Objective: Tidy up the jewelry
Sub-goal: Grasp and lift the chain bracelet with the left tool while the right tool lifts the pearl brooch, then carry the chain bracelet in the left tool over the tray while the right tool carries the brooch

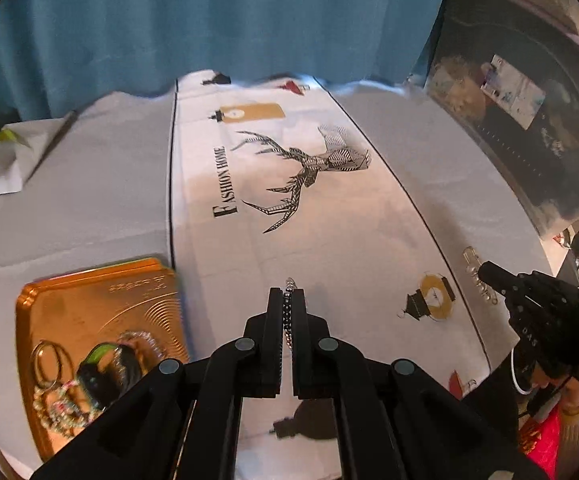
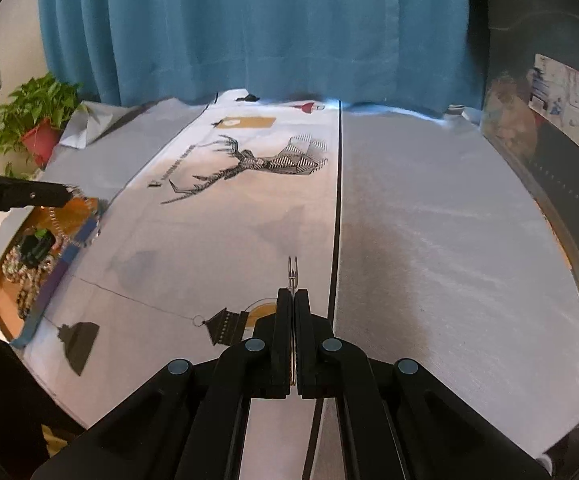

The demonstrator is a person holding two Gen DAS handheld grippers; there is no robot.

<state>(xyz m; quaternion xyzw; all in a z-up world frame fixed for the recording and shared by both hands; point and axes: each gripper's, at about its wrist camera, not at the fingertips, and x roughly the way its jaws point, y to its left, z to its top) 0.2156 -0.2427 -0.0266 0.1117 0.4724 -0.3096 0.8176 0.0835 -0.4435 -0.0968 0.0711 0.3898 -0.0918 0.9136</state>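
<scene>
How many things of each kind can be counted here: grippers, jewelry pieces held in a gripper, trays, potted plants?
Grippers: 2, the left gripper and the right gripper
Held jewelry pieces: 2, a beaded chain and a thin metal piece
Gold tray: 1
Potted plant: 1
Total: 6
The jewelry heap in the tray is too tangled to count.

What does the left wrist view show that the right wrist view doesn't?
Left wrist only: the left gripper shut on a beaded chain, the full gold tray holding rings and bracelets, and the right gripper from the side, a thin hoop hanging below it.

Right wrist only: the right gripper shut on a thin wire piece, edge-on, and the potted plant in full.

Both: the deer-print tablecloth, the blue curtain and the tray.
</scene>
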